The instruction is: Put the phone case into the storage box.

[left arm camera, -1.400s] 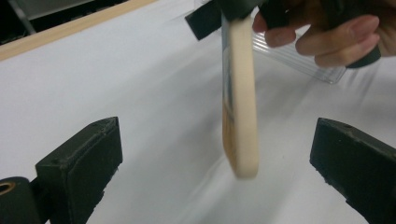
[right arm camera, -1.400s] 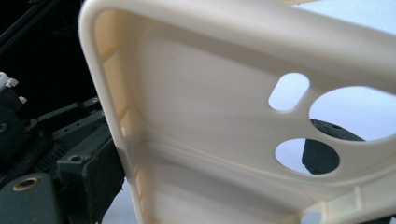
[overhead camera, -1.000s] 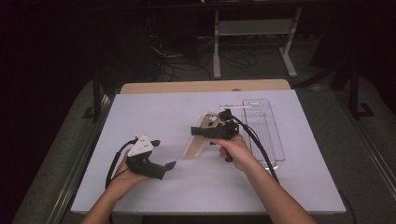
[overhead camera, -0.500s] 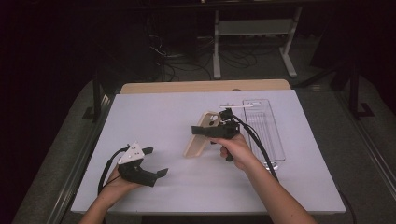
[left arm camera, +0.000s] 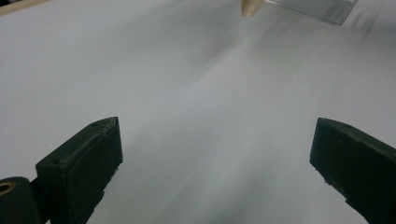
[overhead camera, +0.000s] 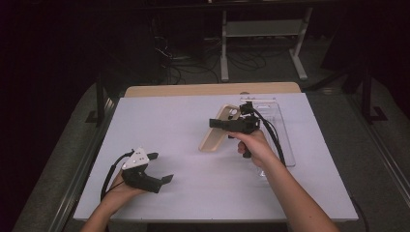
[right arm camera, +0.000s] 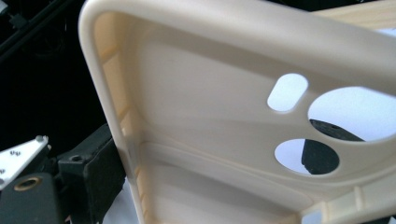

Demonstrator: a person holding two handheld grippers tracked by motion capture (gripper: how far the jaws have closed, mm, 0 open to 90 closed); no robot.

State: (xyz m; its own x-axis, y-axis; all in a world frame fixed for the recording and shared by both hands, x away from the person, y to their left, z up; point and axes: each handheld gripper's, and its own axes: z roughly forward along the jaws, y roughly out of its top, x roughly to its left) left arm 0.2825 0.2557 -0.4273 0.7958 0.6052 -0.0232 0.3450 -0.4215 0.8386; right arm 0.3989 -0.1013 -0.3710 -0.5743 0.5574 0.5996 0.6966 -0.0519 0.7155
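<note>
while the left gripper (overhead camera: 162, 167) gapes, the right gripper (overhead camera: 216, 123) clamps the phone case (overhead camera: 218, 128).

Room was pretty dark overall. The pale grey-white rectangular tabletop (overhead camera: 159, 121) was the one bright spot, with a light wooden strip (overhead camera: 193, 90) along its far edge. Behind it stood a white metal shelf stand (overhead camera: 261, 29), with tangled black cables (overhead camera: 179, 60) on the dim floor.

The white surface (overhead camera: 193, 125) carries a clear plastic tray (overhead camera: 280, 121) at its right side; a tan wooden strip (overhead camera: 193, 90) borders its far edge.
</note>
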